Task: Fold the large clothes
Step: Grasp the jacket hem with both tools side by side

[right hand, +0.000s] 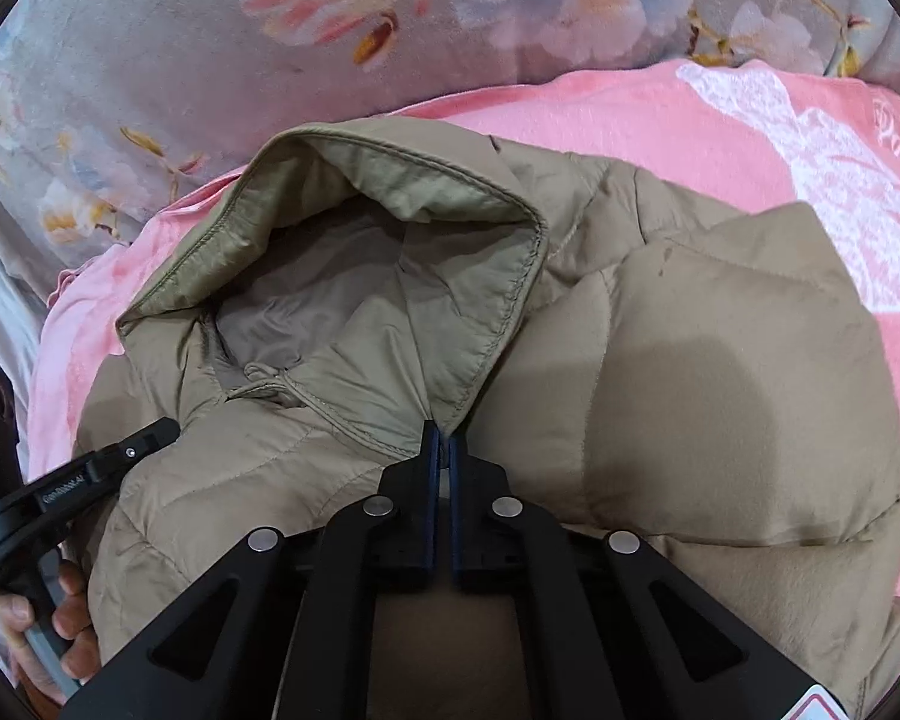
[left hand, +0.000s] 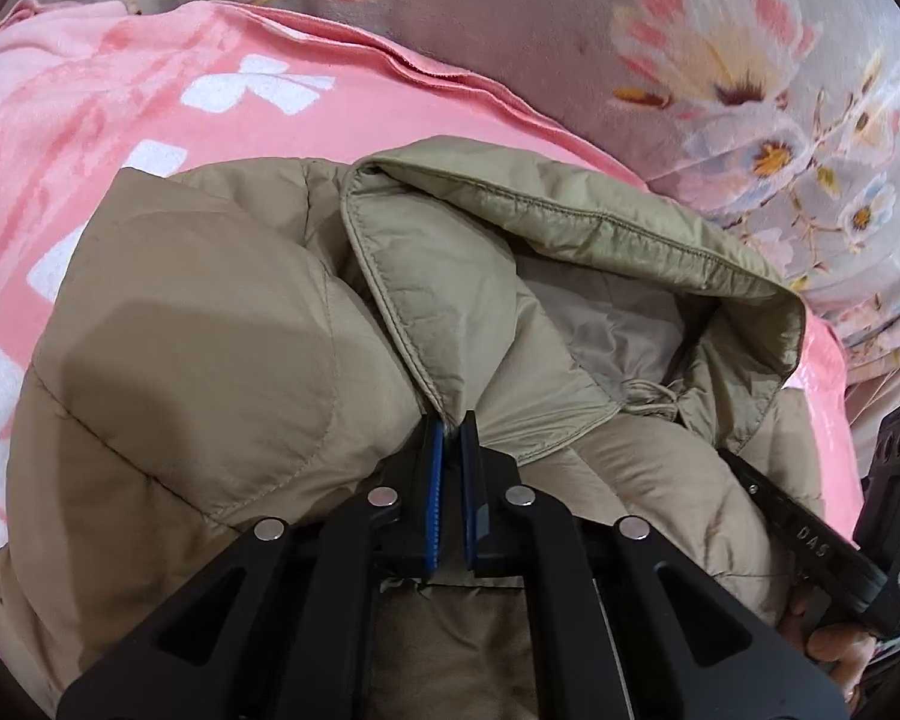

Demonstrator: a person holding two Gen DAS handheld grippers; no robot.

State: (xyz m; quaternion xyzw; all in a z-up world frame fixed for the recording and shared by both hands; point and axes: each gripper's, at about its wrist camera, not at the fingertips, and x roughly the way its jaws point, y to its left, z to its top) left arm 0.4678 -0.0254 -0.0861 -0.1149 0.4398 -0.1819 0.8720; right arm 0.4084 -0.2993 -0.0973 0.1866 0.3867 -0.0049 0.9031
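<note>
A tan puffer jacket [left hand: 210,360] [right hand: 720,420] lies front up on a pink blanket, its hood [left hand: 510,240] [right hand: 390,240] open towards the far side. My left gripper [left hand: 452,420] is shut on the seam where the hood's left edge meets the jacket front. In the same way, my right gripper [right hand: 442,429] is shut on the hood's right edge at the collar. Each wrist view shows the other gripper at its side: the right gripper's black finger [left hand: 750,480] and the left gripper's black finger [right hand: 150,438] both rest on the jacket.
The pink blanket [left hand: 150,90] [right hand: 690,132] with white prints covers the bed under the jacket. Beyond it lies a grey floral cover [left hand: 720,60] [right hand: 210,30]. A person's hand [left hand: 834,642] [right hand: 60,618] holds each gripper's handle.
</note>
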